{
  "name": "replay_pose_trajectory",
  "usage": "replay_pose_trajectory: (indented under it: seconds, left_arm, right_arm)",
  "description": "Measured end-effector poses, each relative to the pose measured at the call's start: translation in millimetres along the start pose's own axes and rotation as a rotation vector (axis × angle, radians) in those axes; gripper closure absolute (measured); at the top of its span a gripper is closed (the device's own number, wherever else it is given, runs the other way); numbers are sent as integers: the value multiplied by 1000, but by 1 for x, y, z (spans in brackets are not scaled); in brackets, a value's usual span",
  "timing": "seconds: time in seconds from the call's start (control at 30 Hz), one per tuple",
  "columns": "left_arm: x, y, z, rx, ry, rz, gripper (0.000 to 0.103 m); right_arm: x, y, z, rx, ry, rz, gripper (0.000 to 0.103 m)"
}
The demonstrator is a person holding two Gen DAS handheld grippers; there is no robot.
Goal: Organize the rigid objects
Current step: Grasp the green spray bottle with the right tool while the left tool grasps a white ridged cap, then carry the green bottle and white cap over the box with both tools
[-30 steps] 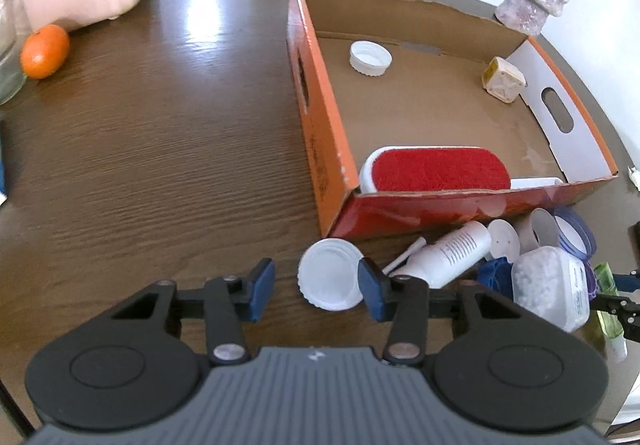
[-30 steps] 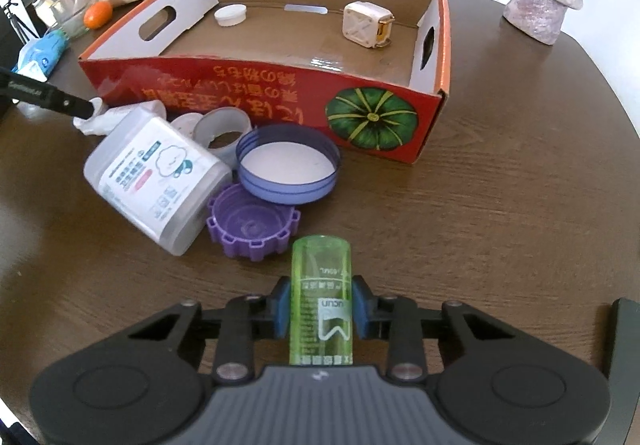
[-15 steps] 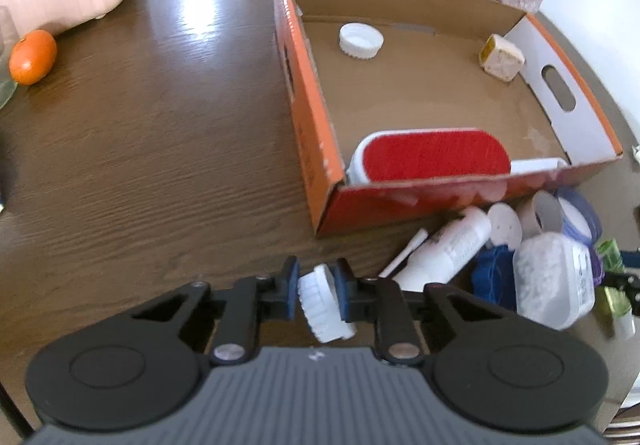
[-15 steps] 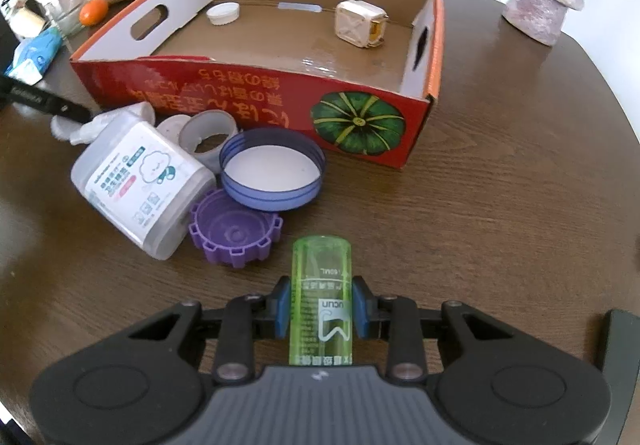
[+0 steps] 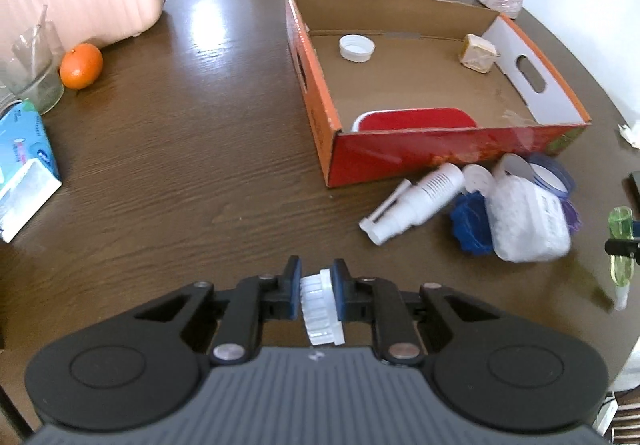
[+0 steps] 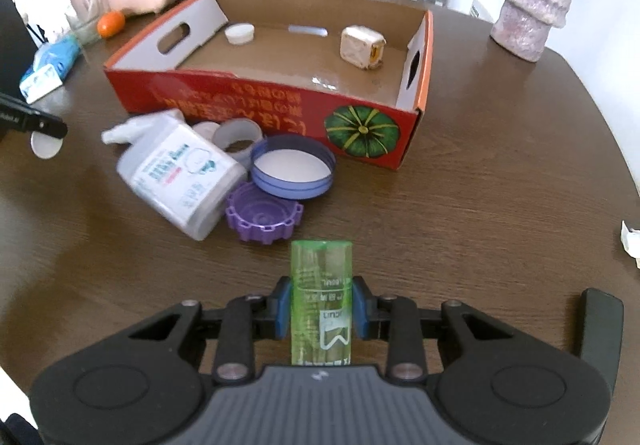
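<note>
On the left, the left gripper (image 5: 316, 283) has its jaws pressed on a white cap (image 5: 321, 311), which stands on its edge between the pads and is clear of the counter (image 5: 180, 165). Farther left on the counter lie an orange (image 5: 81, 66) and a tissue pack (image 5: 24, 161); I judge that they are not part of the sorting.

In the middle stands the box (image 6: 256, 101), the place where the things go. Three things are already inside it: a small white cap (image 5: 357, 48) near the far wall, a cream cube (image 5: 479, 54) in the far corner, and a red brush (image 5: 416, 120) against the near wall.

In front of the box a heap is still not sorted: a white spray bottle (image 5: 416, 201), a blue cap (image 5: 470, 229), a clear jar (image 6: 180, 175) on its side, a tape roll (image 6: 238, 133), a blue lid (image 6: 293, 171) and a purple cap (image 6: 264, 217).

On the right, the right gripper (image 6: 320, 309) pinches a green bottle (image 6: 322, 301) around its body, above the counter and near the heap.

So the task looks less than half done. Two things are in the jaws and not yet in the box, and six more wait outside.
</note>
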State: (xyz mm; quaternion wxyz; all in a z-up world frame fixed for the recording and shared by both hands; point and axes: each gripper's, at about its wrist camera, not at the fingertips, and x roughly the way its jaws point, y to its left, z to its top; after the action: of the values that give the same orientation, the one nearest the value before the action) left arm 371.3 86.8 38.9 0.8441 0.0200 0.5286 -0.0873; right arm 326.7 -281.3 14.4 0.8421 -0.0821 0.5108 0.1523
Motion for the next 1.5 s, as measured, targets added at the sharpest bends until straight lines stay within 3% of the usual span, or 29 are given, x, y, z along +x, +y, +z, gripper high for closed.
replay_pose_trajectory:
  seconds: [0.27, 0.4, 0.77, 1.07, 1.3, 1.5]
  left_arm:
    - [-29, -11, -16, 18, -33, 0, 86]
    - [-36, -18, -5, 13, -48, -9, 86]
    - [-19, -39, 73, 11, -39, -41, 86]
    - [46, -39, 144, 0, 25, -30, 86]
    - [103, -40, 172, 31, 93, 0, 86]
    - [128, -49, 182, 104, 93, 57, 86]
  right_arm:
    - [-32, 4, 1, 16, -48, 27, 73]
    - [-42, 1, 16, 25, -62, 35, 73]
    - [-45, -14, 120, -2, -49, 14, 73]
    - [19, -22, 211, -13, -3, 29, 73]
    - [93, -22, 247, -24, 82, 41, 73]
    - [140, -12, 261, -53, 115, 17, 73]
